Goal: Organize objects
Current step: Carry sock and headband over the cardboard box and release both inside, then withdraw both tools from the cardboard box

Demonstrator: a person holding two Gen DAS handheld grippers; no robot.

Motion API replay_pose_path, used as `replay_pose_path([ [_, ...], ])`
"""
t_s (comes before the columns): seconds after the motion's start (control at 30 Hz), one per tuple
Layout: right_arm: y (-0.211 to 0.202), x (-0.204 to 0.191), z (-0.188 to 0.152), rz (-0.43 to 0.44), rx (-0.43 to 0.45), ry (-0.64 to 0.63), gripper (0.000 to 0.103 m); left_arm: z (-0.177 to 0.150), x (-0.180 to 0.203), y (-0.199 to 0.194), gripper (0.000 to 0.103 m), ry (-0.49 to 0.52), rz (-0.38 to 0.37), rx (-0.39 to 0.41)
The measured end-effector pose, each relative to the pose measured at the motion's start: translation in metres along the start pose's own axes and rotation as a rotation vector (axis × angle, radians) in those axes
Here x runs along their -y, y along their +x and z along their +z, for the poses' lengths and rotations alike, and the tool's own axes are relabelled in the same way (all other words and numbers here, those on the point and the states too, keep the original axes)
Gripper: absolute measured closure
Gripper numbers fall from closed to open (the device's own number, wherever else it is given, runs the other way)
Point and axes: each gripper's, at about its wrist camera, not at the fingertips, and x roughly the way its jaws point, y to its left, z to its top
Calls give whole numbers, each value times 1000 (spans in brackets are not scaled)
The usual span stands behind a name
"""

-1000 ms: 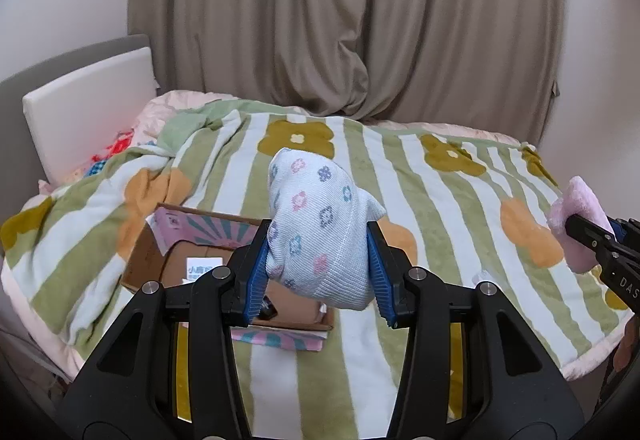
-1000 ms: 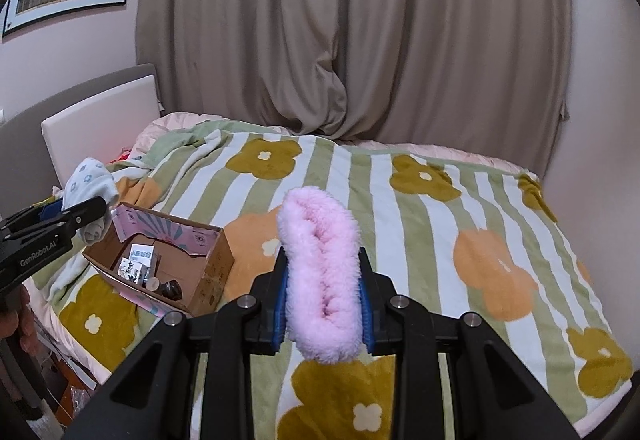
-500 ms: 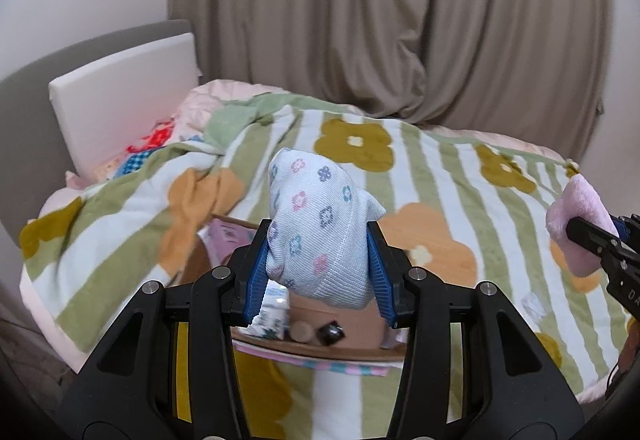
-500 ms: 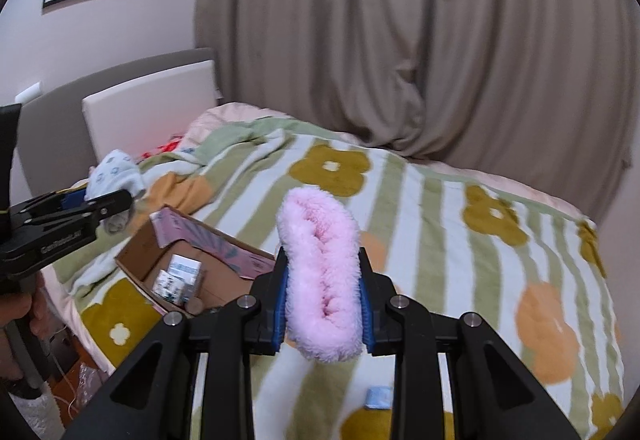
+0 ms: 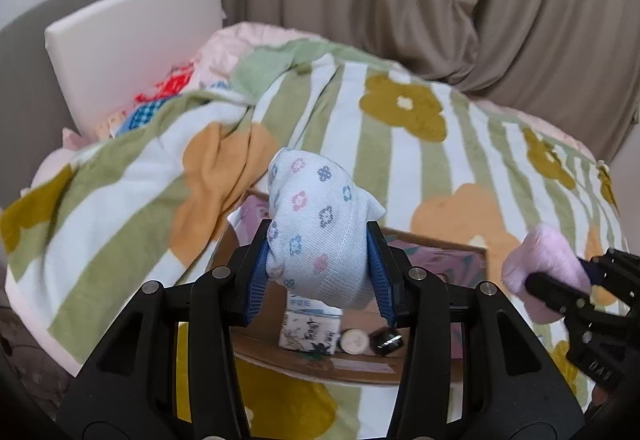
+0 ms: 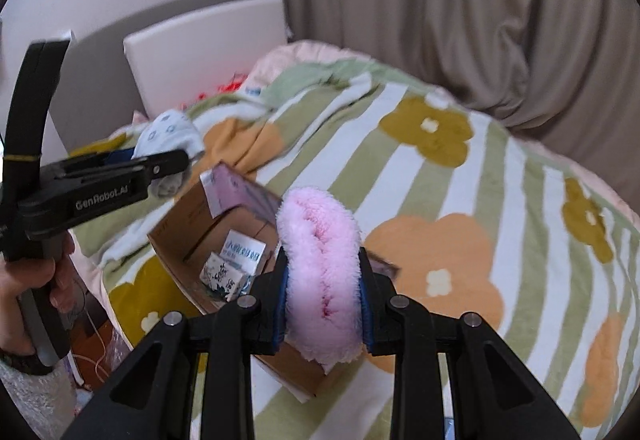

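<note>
My left gripper [image 5: 318,274] is shut on a white sock with small flower prints [image 5: 320,224], held above an open cardboard box [image 5: 320,364] on the bed. My right gripper [image 6: 323,300] is shut on a fluffy pink sock [image 6: 320,260], over the box's right end [image 6: 188,240]. In the box lie a small patterned carton [image 5: 310,334], a round white lid [image 5: 354,341] and a small black thing [image 5: 386,340]. The right gripper with the pink sock [image 5: 544,272] shows at the left wrist view's right edge. The left gripper [image 6: 160,164] with its white sock [image 6: 168,132] shows at the right wrist view's left.
The box rests on a green-and-white striped blanket with big flowers [image 5: 420,144] near the bed's front edge. A white headboard cushion [image 5: 132,44] stands at the left, beige curtains [image 5: 440,0] behind. A person's hand [image 6: 36,276] holds the left gripper's handle. Floor clutter [image 6: 96,356] lies beside the bed.
Both grippers have moved left and down toward the cardboard box, which now lies right beneath them. Each still holds its sock.
</note>
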Motion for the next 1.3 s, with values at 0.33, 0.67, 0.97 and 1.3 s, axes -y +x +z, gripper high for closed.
replay_pose_path([
  [0.33,85,-10,-21,65,-180,-1,76,-28,-25,79,62,-29,22,-178],
  [0.67,106,-14,-36,81,-238,-13,76,-39,-24,100,62,-13,41,-242],
  [0.97,101,-15,-25,86,-198,-1,41,-18,-7,85,28,49,68,-195],
  [1.3,91,-22,-30,83,-150,-38,0,-12,-5,78,0,55,99,-159],
])
